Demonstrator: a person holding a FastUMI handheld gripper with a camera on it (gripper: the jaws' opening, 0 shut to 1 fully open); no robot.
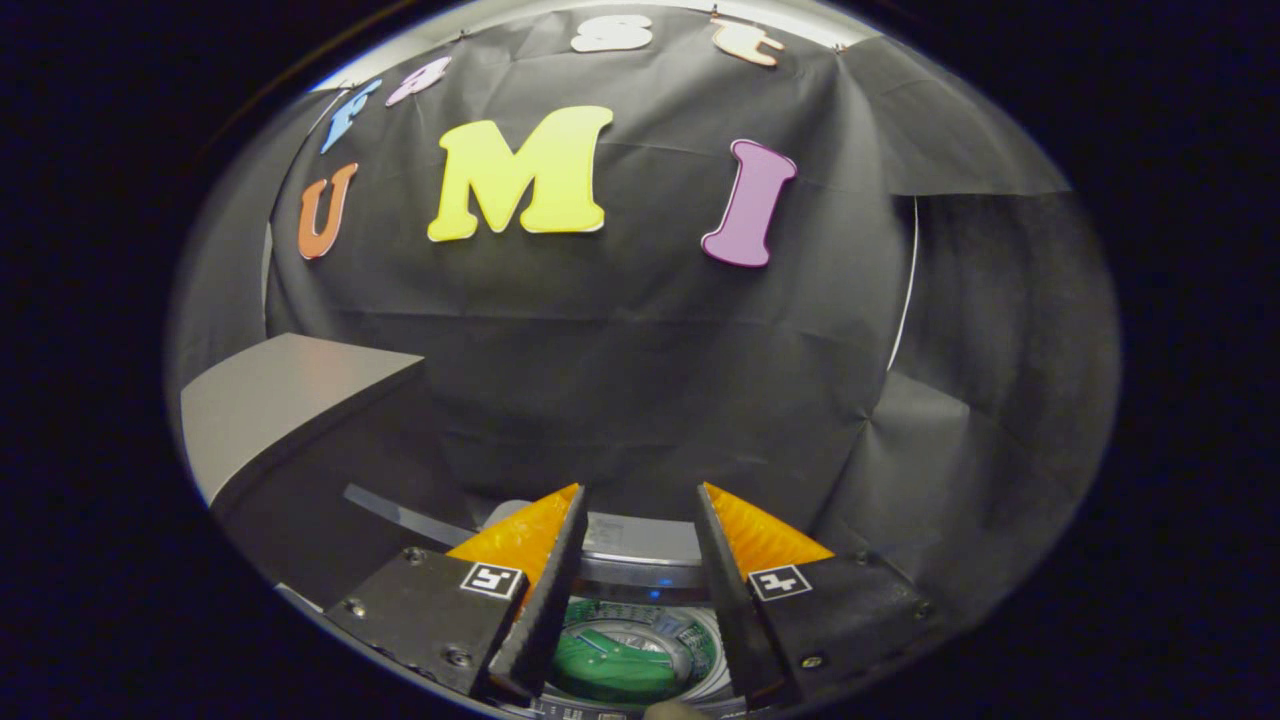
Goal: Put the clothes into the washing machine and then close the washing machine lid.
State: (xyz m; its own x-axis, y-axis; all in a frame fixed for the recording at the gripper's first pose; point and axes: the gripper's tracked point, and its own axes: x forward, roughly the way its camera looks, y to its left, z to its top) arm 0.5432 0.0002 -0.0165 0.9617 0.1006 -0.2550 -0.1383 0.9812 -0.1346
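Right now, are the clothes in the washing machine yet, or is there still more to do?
Something green, likely clothing, already lies down in the washing machine drum, so the loading looks done. The gripper hangs above the opening, fingers apart and empty. The opening is uncovered, so closing the lid is still left. I cannot tell if other clothes are waiting.

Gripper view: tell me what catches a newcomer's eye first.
The tongs stand open, empty, over the washing machine. Between the fingers, down in its open drum, lies green clothing. A grey slanted panel stands beside the machine, against the black cloth wall.
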